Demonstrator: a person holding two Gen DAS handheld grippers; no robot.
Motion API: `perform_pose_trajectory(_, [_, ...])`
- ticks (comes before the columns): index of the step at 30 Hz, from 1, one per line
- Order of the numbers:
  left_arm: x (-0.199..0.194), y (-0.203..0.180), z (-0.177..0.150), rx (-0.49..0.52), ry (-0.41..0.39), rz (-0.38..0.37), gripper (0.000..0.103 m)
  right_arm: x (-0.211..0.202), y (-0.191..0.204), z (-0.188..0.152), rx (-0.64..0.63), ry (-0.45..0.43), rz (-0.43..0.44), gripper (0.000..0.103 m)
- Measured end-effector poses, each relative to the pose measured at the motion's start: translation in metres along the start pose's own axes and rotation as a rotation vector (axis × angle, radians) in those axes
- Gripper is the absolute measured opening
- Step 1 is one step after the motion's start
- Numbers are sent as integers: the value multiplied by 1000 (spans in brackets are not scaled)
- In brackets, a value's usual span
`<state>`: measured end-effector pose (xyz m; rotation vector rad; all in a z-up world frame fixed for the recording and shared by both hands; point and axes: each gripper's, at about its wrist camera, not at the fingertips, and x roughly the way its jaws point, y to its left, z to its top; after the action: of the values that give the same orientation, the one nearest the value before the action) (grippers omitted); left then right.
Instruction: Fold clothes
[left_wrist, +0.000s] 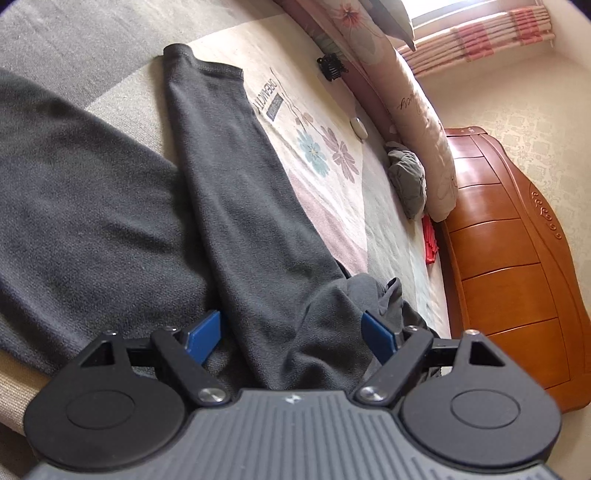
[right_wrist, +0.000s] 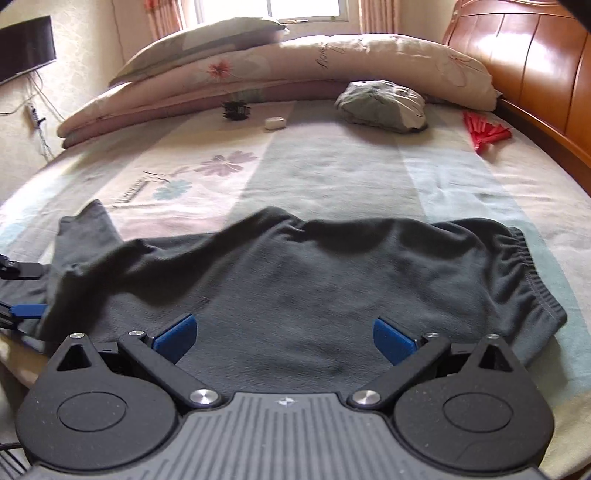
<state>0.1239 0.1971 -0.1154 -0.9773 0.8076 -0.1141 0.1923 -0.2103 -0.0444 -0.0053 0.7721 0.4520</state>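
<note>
while dark grey trousers (right_wrist: 295, 266) lie on the bed (right_wrist: 332, 166), one leg (left_wrist: 236, 177) crosses over, half-folded. left gripper (left_wrist: 291, 332) and right gripper (right_wrist: 284, 336) both gape, holding nothing. further folds remain.

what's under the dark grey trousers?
The dark grey trousers lie spread on the floral bedsheet, which shows on every side of them. Anything between the fabric and the sheet is covered and cannot be seen.

The left black two-finger gripper with blue pads (left_wrist: 291, 334) has its jaws spread wide, angled low. The right black, blue-padded gripper (right_wrist: 284, 338) is likewise spread wide, pointing forward and down
</note>
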Motion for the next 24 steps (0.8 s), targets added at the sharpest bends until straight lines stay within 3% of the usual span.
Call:
perform_pose_trajectory(4, [6, 6, 8, -22, -15, -33, 82, 3, 18, 6, 6, -3, 69, 103])
perform_pose_trajectory(12, [18, 3, 26, -18, -37, -90, 82, 13, 34, 2, -17, 15, 60, 103])
perform_pose_trajectory(15, [17, -6, 22, 38, -22, -165, 83, 16, 39, 0, -26, 26, 59, 103])
perform_pose_trajectory(17, [21, -7, 21, 56, -13, -154, 83, 19, 42, -1, -32, 33, 58, 103])
perform_pose_trajectory(19, [28, 2, 24, 23, -17, -124, 82, 21, 46, -2, -38, 39, 57, 103])
perform_pose_trajectory(24, [27, 10, 31, -63, -34, -214, 81, 22, 44, -5, -36, 44, 65, 103])
